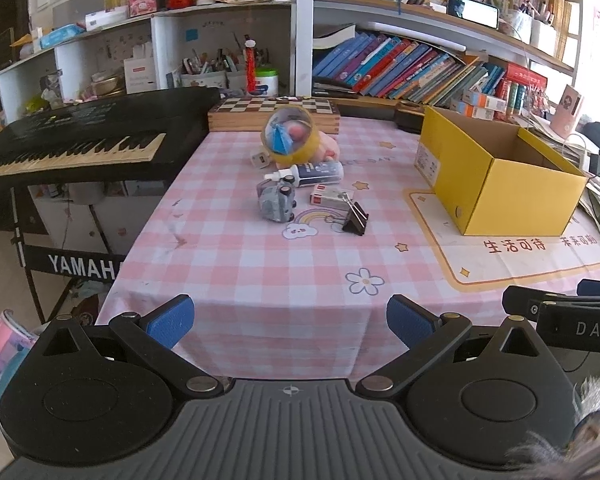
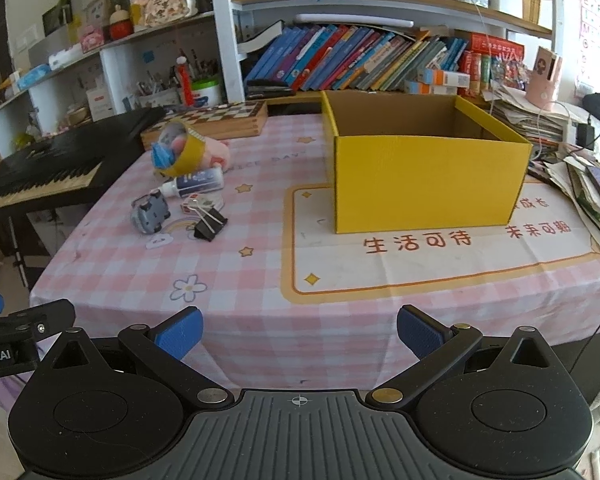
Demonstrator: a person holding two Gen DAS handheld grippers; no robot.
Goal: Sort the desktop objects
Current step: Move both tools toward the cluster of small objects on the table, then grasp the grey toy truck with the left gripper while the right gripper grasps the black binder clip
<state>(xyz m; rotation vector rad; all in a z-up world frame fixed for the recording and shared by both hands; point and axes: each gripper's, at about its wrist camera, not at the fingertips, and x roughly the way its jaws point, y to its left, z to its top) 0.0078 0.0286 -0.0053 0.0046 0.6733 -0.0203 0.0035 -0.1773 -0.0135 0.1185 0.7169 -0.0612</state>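
Note:
A cluster of small objects lies mid-table on the pink checked cloth: a roll of yellow tape [image 1: 288, 135] [image 2: 178, 151] leaning on a pink plush [image 1: 330, 148] [image 2: 216, 152], a white glue bottle [image 1: 312, 171] [image 2: 194, 182], a grey toy car [image 1: 276, 200] [image 2: 150, 212], a small red-and-white box [image 1: 328, 196] [image 2: 202, 202] and a black binder clip [image 1: 355, 220] [image 2: 209, 222]. An open yellow cardboard box [image 1: 500, 176] [image 2: 424, 176] stands to the right. My left gripper [image 1: 288, 320] and right gripper [image 2: 300, 332] both hover open at the table's near edge, holding nothing.
A wooden chess box [image 1: 276, 114] [image 2: 216, 120] sits behind the cluster. A black keyboard [image 1: 72, 144] [image 2: 44, 168] borders the table's left side. Shelves of books [image 1: 400, 64] line the back; stacked papers [image 2: 540, 120] crowd the right edge. The right gripper's body [image 1: 572, 316] shows at lower right.

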